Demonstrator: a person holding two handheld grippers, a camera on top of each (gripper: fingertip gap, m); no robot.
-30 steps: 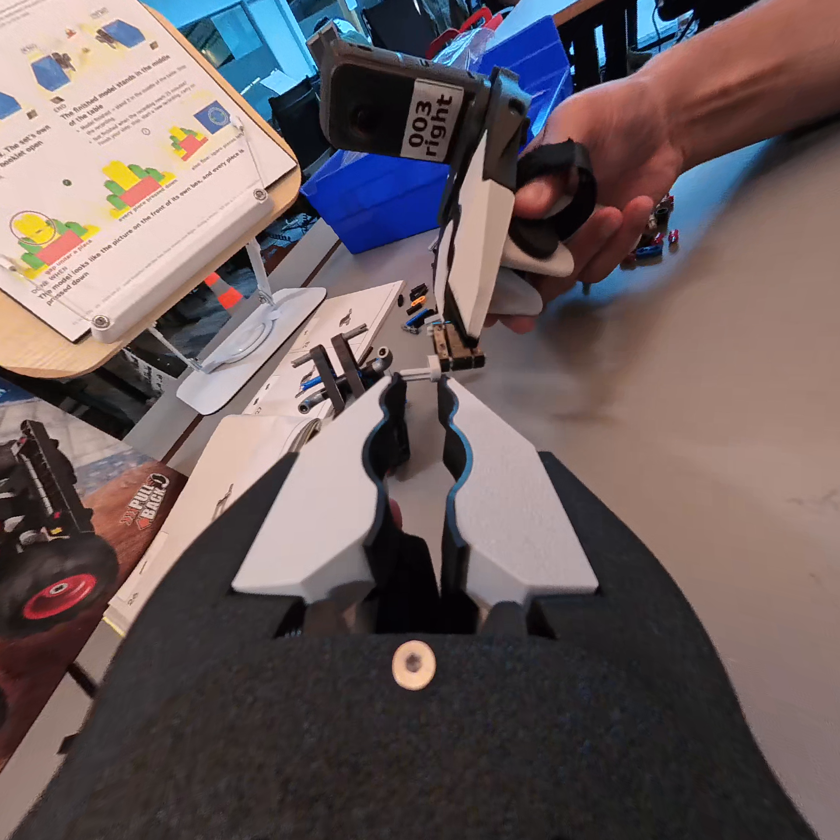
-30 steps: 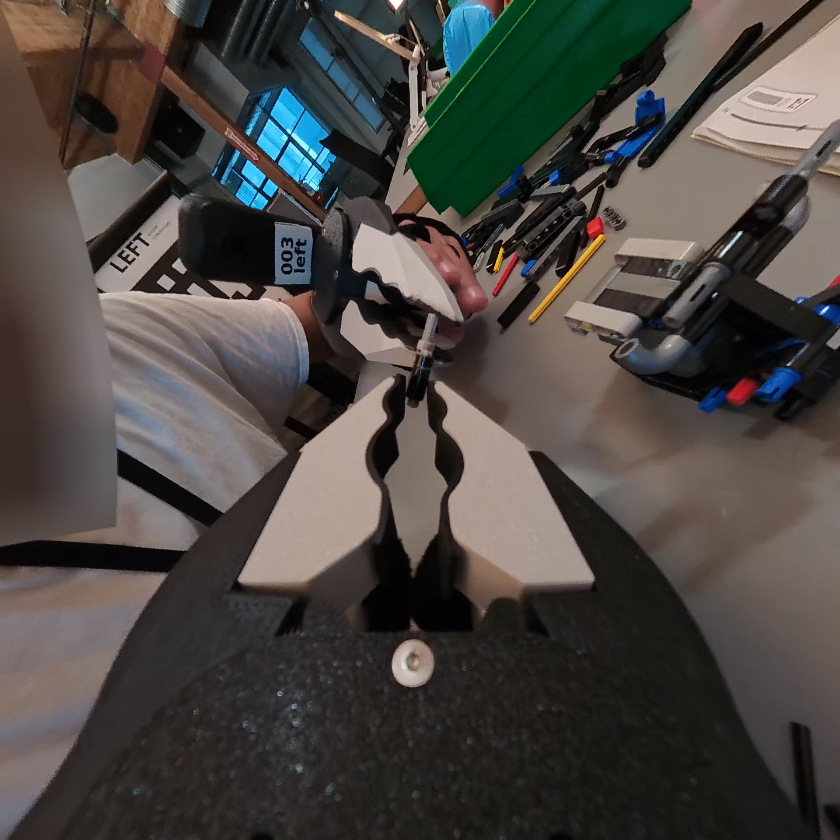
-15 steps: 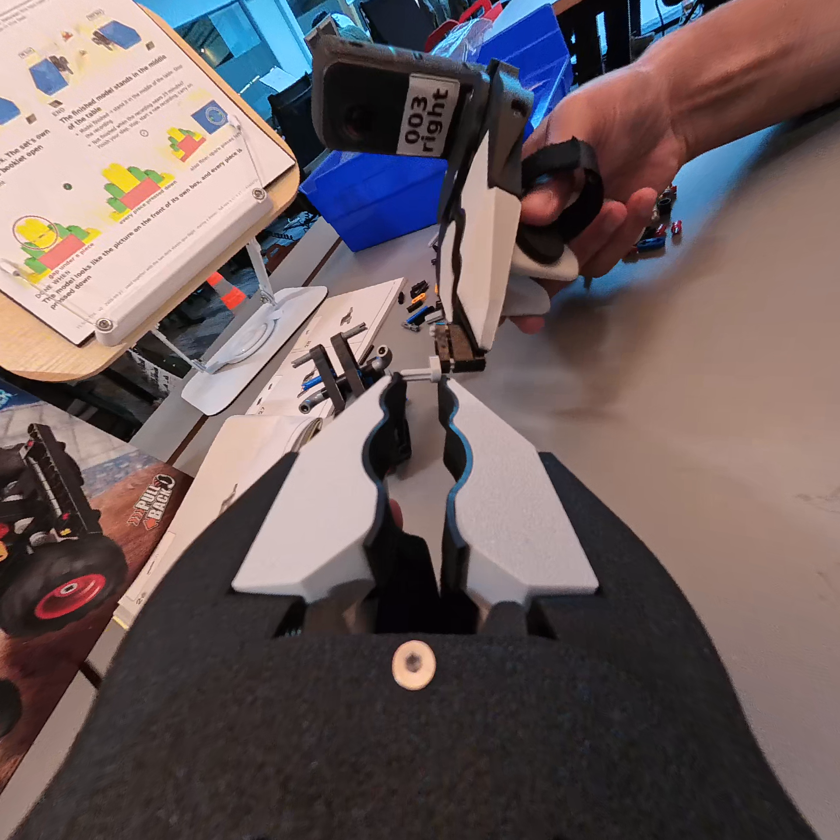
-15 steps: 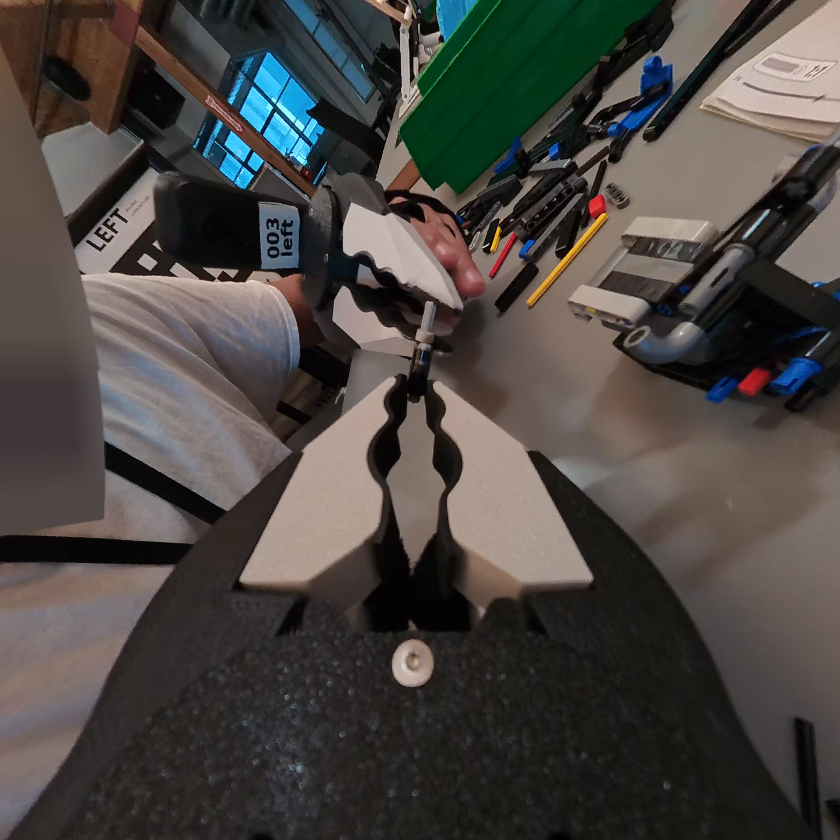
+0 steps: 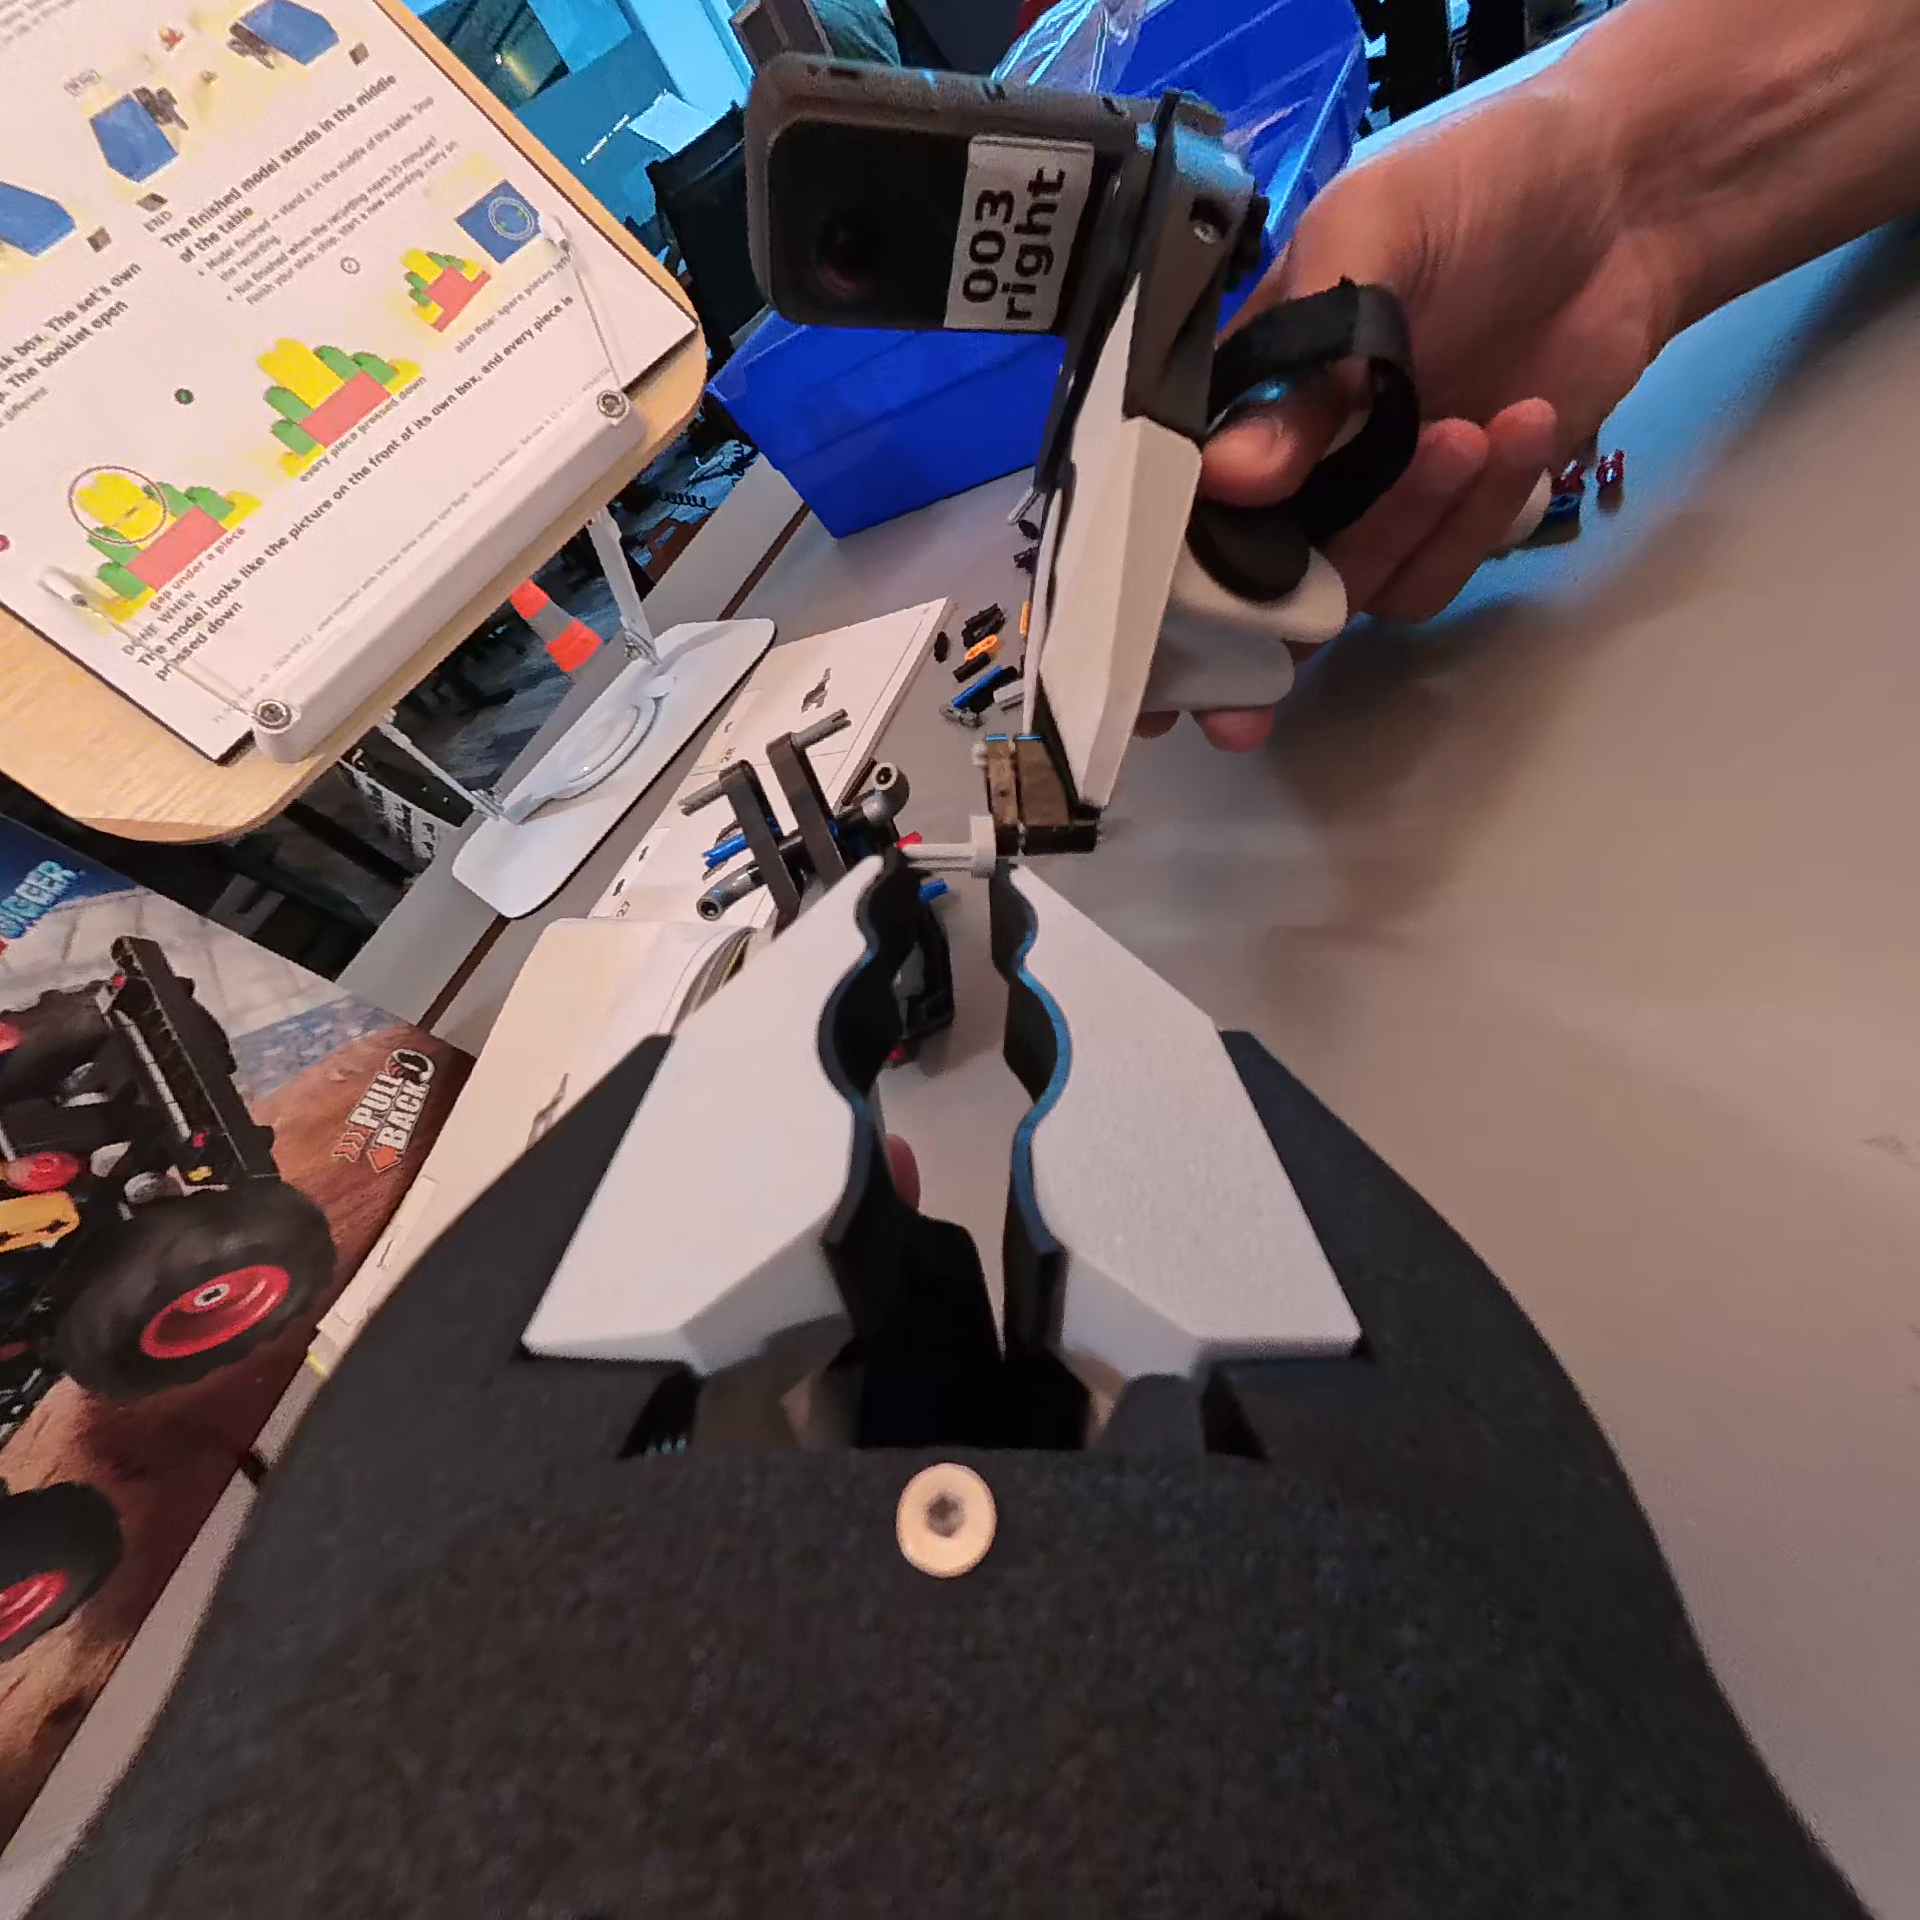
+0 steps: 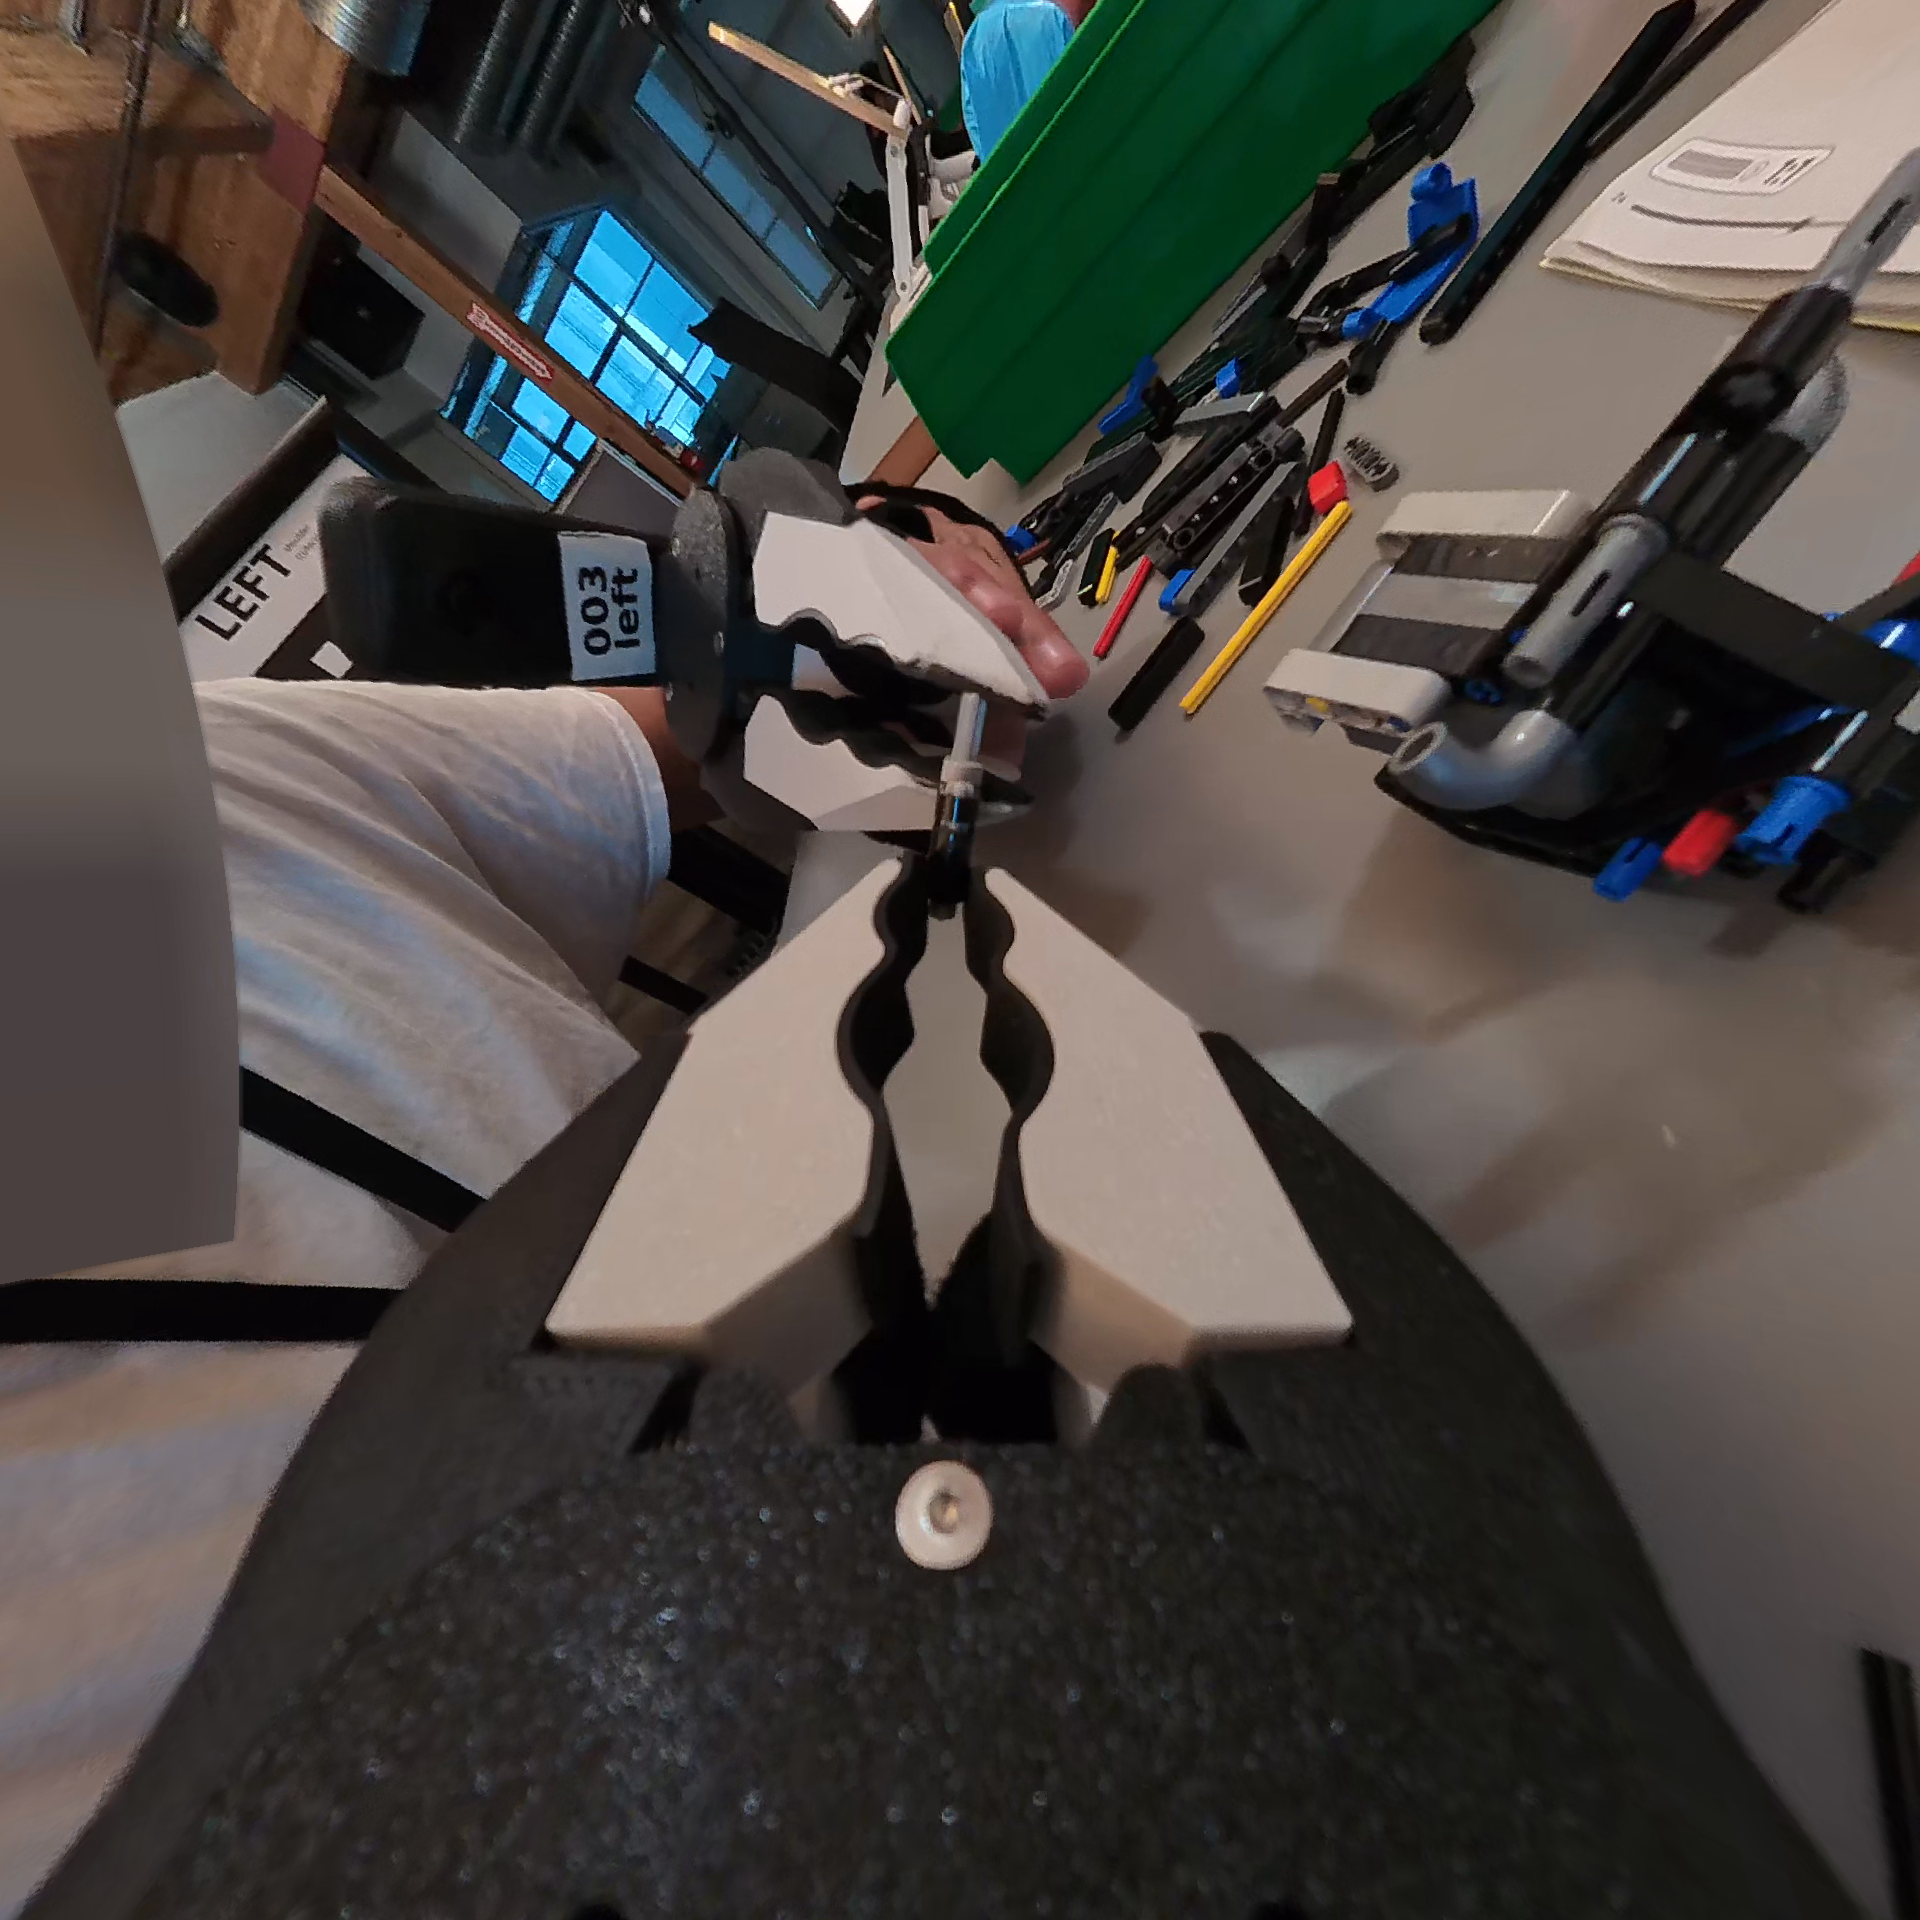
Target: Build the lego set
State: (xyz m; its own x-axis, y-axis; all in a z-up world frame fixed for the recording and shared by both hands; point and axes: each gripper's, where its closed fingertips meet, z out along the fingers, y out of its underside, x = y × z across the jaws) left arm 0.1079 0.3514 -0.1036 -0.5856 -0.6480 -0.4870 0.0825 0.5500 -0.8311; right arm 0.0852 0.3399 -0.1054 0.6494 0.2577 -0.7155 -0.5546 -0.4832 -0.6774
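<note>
My left gripper [image 5: 943,875] is shut on a short white axle [image 5: 948,852], which lies across its tips above the grey table [image 5: 1507,1039]. My right gripper [image 6: 945,881] is shut on a small dark piece [image 6: 948,864]. In the left wrist view the right gripper [image 5: 1055,805] comes down from above and its dark piece [image 5: 1023,795] meets the axle's right end. In the right wrist view the left gripper [image 6: 987,758] holds the axle [image 6: 964,743] just beyond my tips. The partly built black and grey model [image 6: 1662,686] sits on the table to the right; it also shows behind my left fingers [image 5: 805,821].
Several loose beams and pins [image 6: 1226,499] lie by a green bin [image 6: 1122,208]. An instruction booklet [image 6: 1756,187] lies far right. A blue bin [image 5: 904,405], an instruction board on a stand [image 5: 312,364] and the set's box [image 5: 156,1195] are at the left. Left and right tips are no more than a few centimetres apart.
The right gripper has turned a little more upright over the axle's end. Both grippers keep their hold, and the dark piece stays at the axle.
</note>
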